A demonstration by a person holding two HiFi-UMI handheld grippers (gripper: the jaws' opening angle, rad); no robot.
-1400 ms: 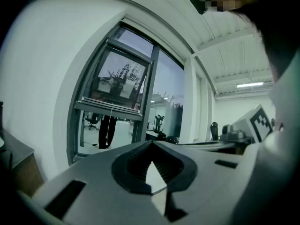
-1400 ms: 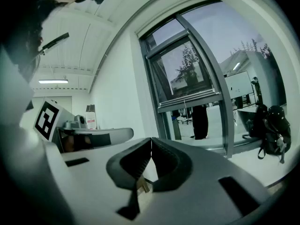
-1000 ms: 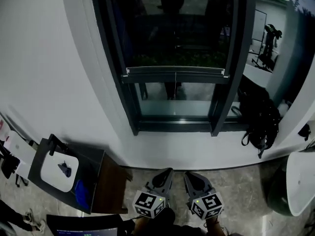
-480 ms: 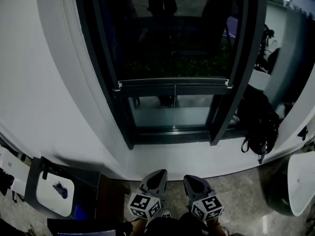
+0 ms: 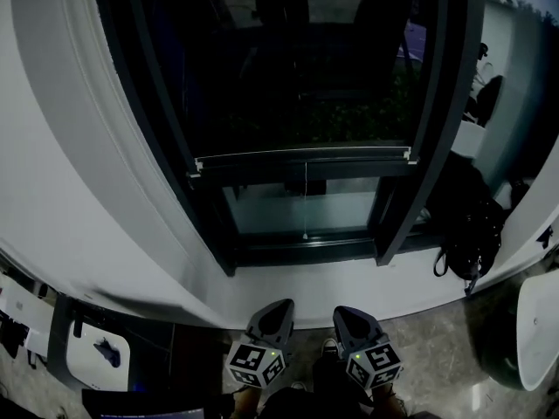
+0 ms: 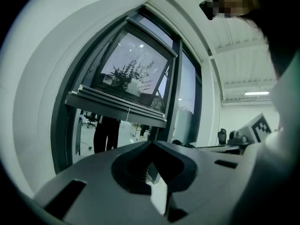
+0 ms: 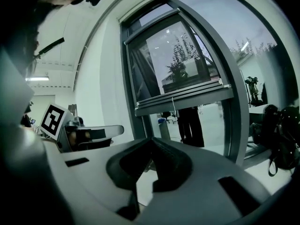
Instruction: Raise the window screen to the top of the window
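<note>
Window screen (image 5: 297,94) hanging low over the window, bottom rail (image 5: 301,158) well apart from both claws. Left claw (image 5: 280,307) and right claw (image 5: 346,313) side by side, near, each pressed together, empty.

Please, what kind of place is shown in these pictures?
Probably an office or workroom, indoors. A tall dark-framed window with a pull-down screen bar is set in a white wall, a black backpack sits beside it, and a ceiling strip light shows.
</note>
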